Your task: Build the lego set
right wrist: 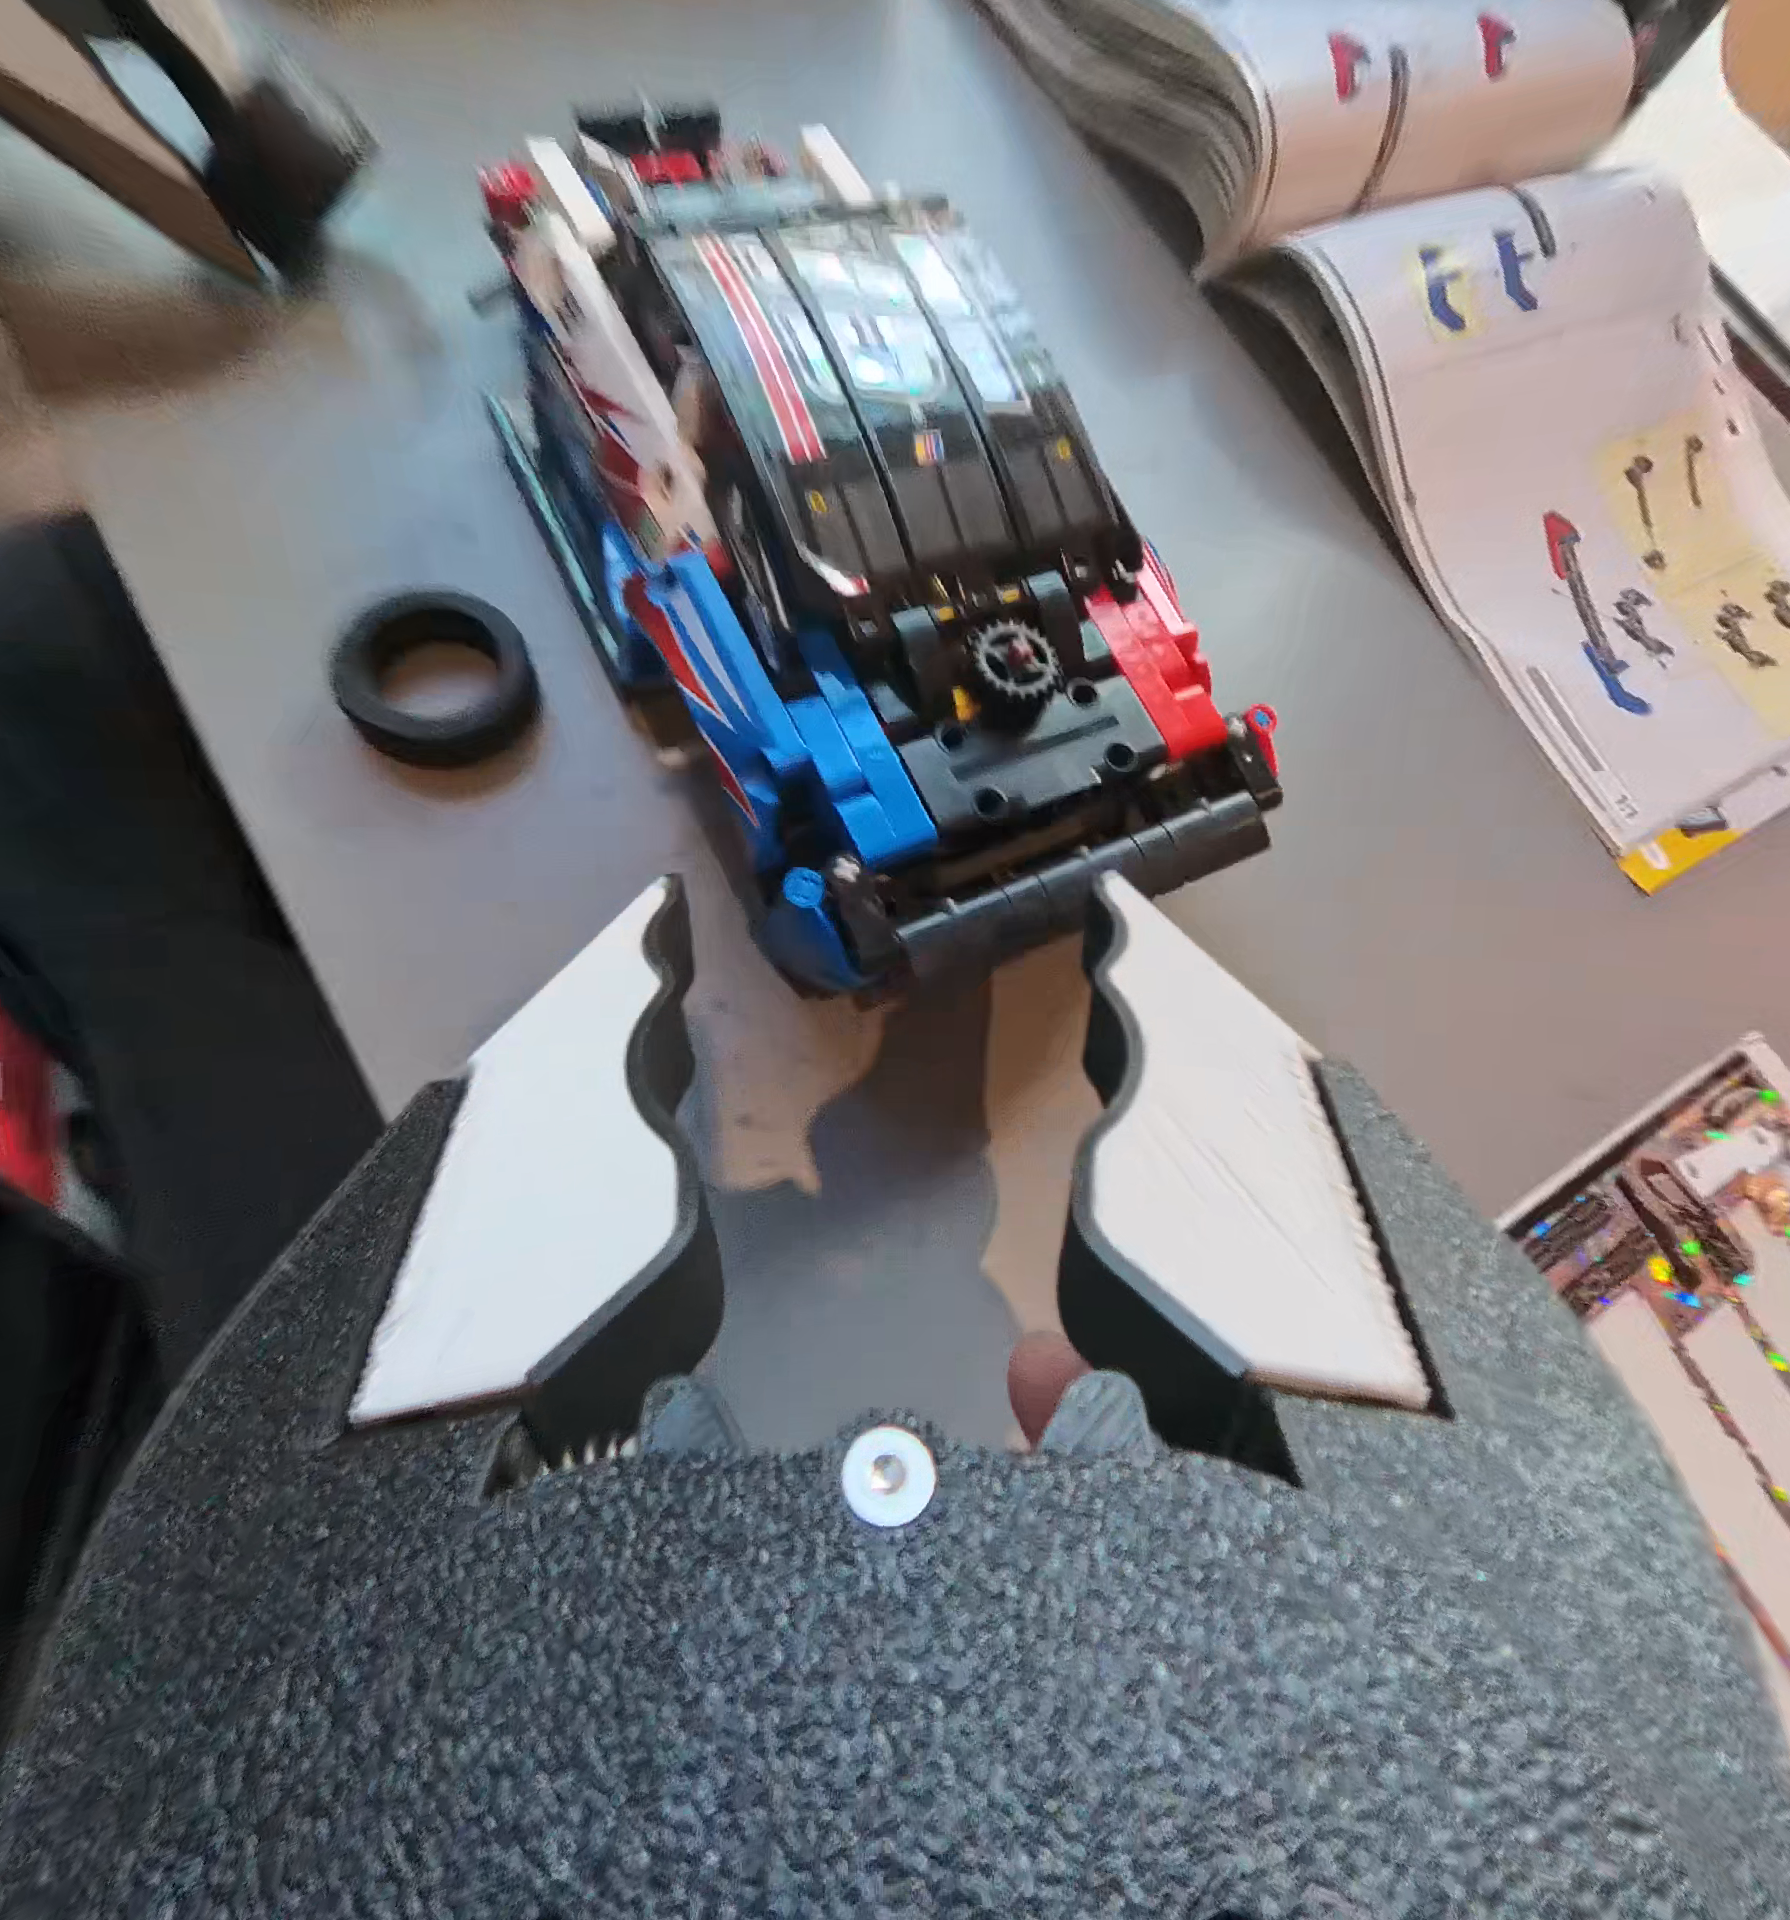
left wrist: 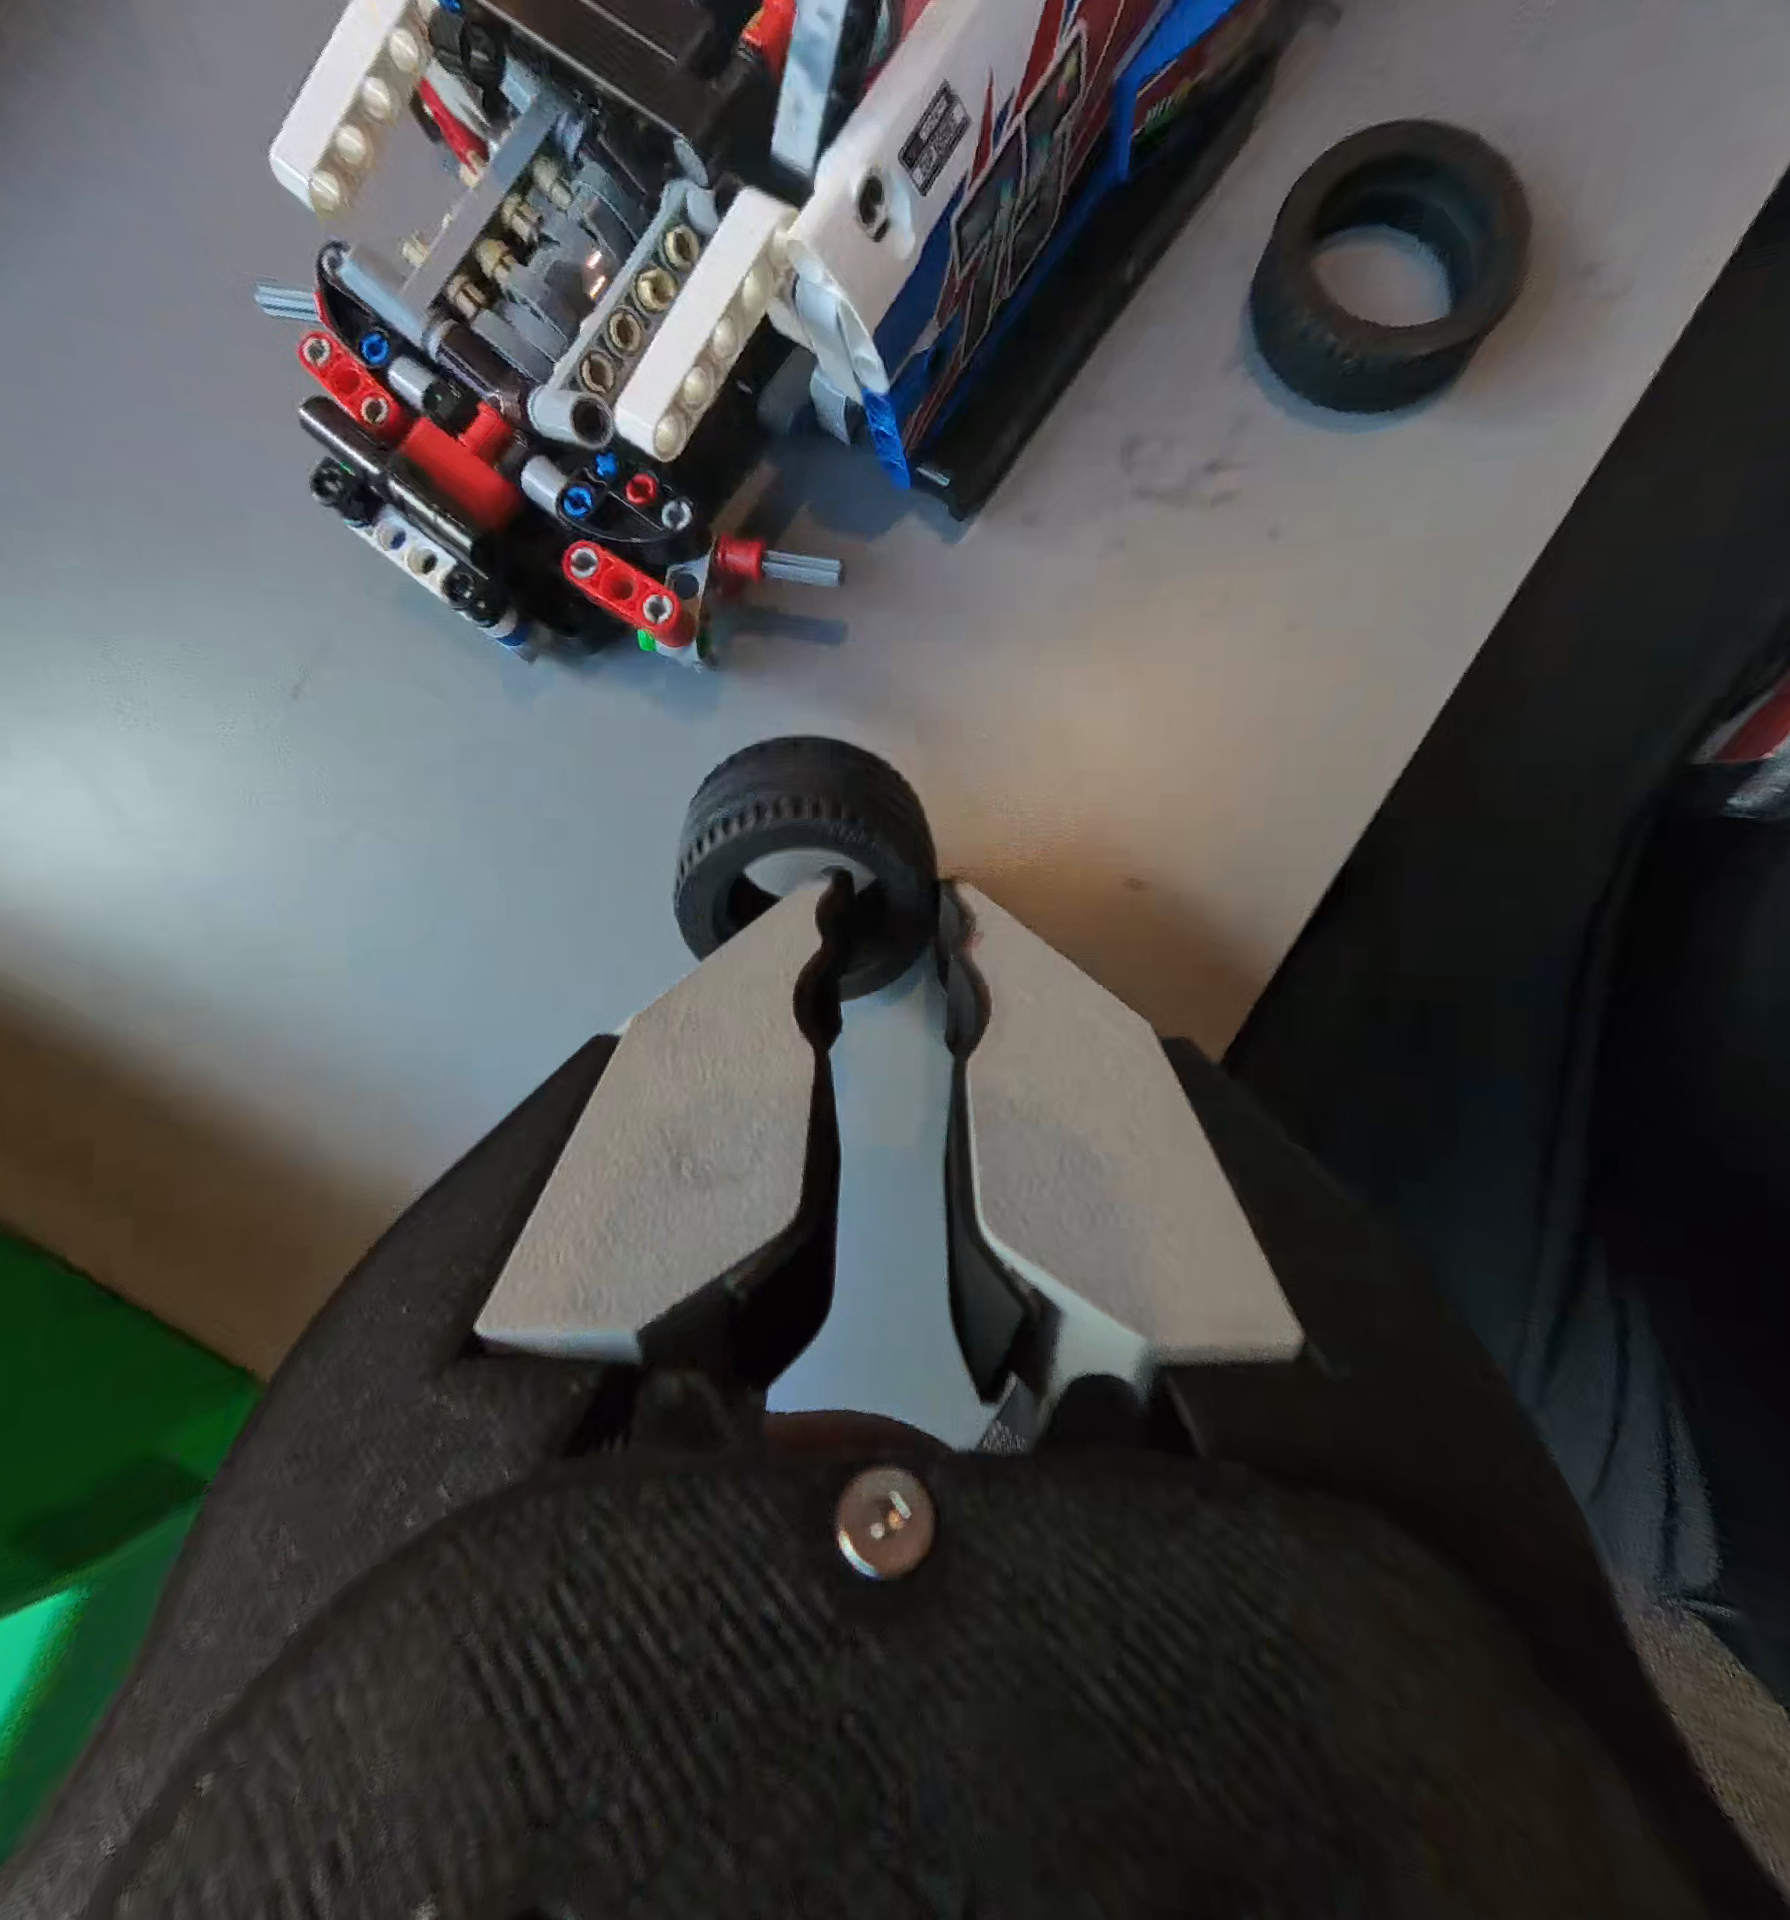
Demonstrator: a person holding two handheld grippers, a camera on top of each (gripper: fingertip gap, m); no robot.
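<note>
Grey table (right wrist: 1390, 935) holds a Lego car (right wrist: 870, 582) at twelve o'clock in both views. Only the right view shows the instruction booklet (right wrist: 1556, 499), two o'clock. Right gripper (right wrist: 889, 899) gapes wide, empty. Left gripper (left wrist: 891, 904) pinches a small wheel (left wrist: 803, 831); a loose tyre (left wrist: 1390, 270) lies at one o'clock.

Lighting: bright, diffuse; soft shadows beside car (right wrist: 849, 582) and loose tyre (left wrist: 1390, 265); warm glare patches on grey table (left wrist: 143, 727). Right wrist view motion-blurred; wide-angle edge distortion in both.
</note>
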